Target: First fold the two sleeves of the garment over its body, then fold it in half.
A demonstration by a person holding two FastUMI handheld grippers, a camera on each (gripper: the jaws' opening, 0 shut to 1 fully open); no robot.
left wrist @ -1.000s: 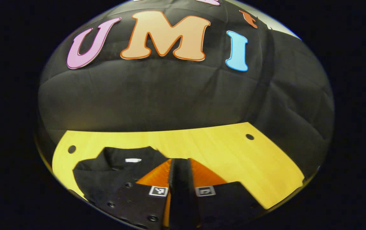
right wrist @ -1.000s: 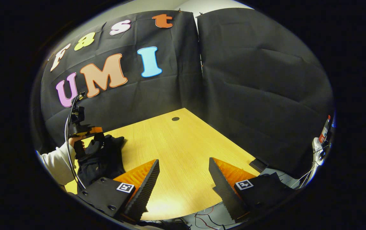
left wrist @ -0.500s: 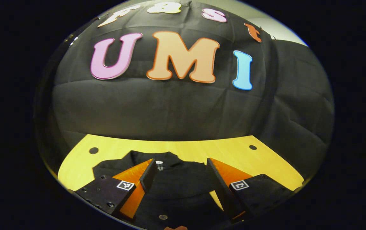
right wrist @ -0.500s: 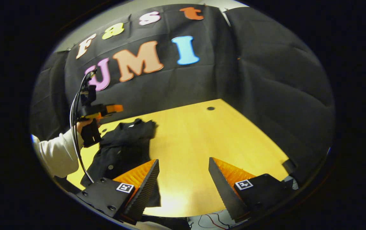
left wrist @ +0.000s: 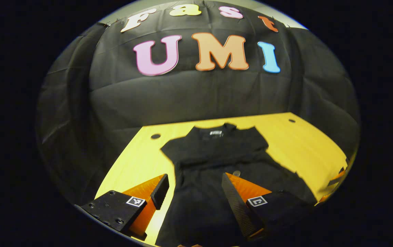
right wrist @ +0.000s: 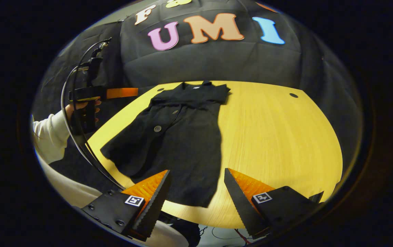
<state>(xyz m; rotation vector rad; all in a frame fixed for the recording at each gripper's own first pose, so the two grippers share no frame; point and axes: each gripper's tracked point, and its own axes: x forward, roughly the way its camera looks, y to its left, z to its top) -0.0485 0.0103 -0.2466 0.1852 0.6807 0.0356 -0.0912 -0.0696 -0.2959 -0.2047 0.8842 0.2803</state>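
Your left tool hangs with its fingers spread and gripping nothing above the near part of the black garment, which lies buttoned-side up on the bench, collar toward the far wall; that pose reads as lining up for a next grasp. Your right tool is likewise spread and empty over the garment's near hem, apparently waiting its turn. The right gripper view also shows your hand gripping the left tool's handle off to the left, clear of the cloth.

I work in a recording booth: black cloth walls upper frame, wooden table centre.
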